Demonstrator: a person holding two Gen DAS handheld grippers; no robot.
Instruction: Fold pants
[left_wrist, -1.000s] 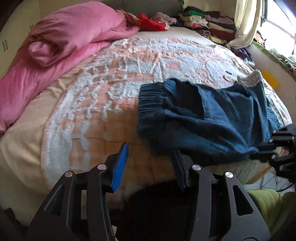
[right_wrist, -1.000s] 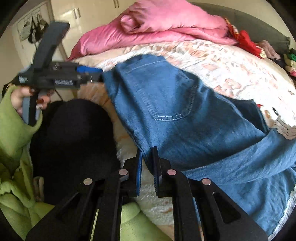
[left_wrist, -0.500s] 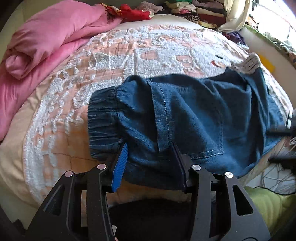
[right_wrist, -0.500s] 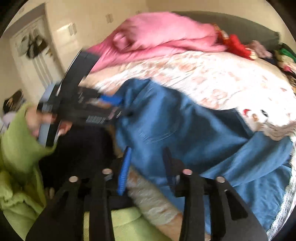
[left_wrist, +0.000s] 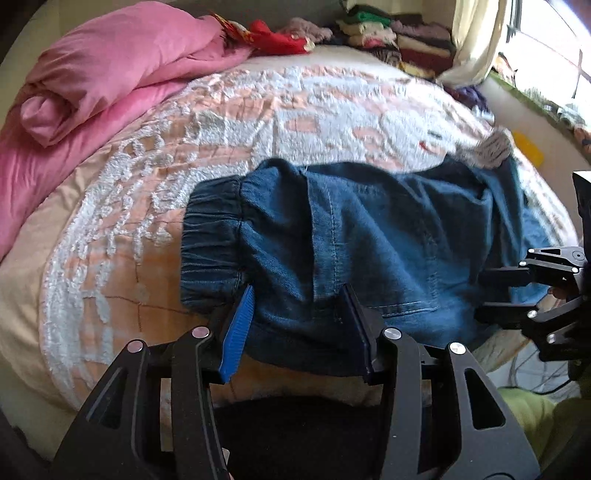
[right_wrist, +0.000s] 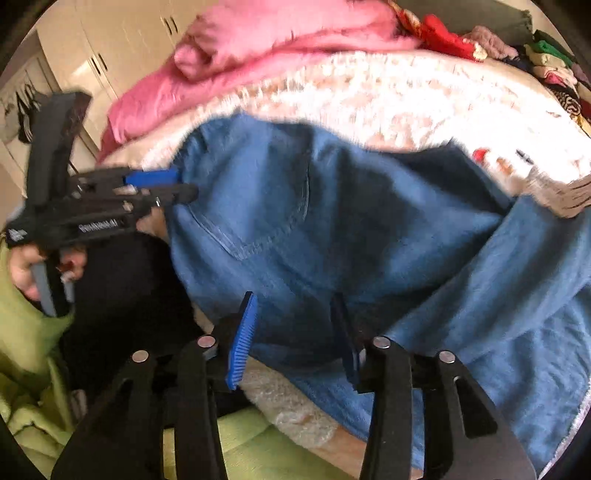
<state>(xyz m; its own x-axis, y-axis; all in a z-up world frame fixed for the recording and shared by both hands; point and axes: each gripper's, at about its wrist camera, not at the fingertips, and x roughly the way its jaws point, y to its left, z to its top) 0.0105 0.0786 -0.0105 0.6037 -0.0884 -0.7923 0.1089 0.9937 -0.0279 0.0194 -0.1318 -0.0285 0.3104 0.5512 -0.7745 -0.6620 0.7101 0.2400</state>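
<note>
R gripper (right_wrist: 295, 332) jaws just opened, apart over near edge of blue pants (right_wrist: 369, 240); no pinch. L gripper (right_wrist: 162, 188) ahead-left at the denim.

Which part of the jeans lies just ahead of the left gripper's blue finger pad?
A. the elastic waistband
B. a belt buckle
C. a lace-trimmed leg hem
A: in the left wrist view the gathered elastic waistband of the jeans lies just beyond the left gripper.

The pants (left_wrist: 369, 251) are lying on the bed (left_wrist: 221, 122) near its front edge. Behind them to the left, a duvet (left_wrist: 110, 77) is sitting; clothes stacks (left_wrist: 388, 33) are resting at the far right.
</note>
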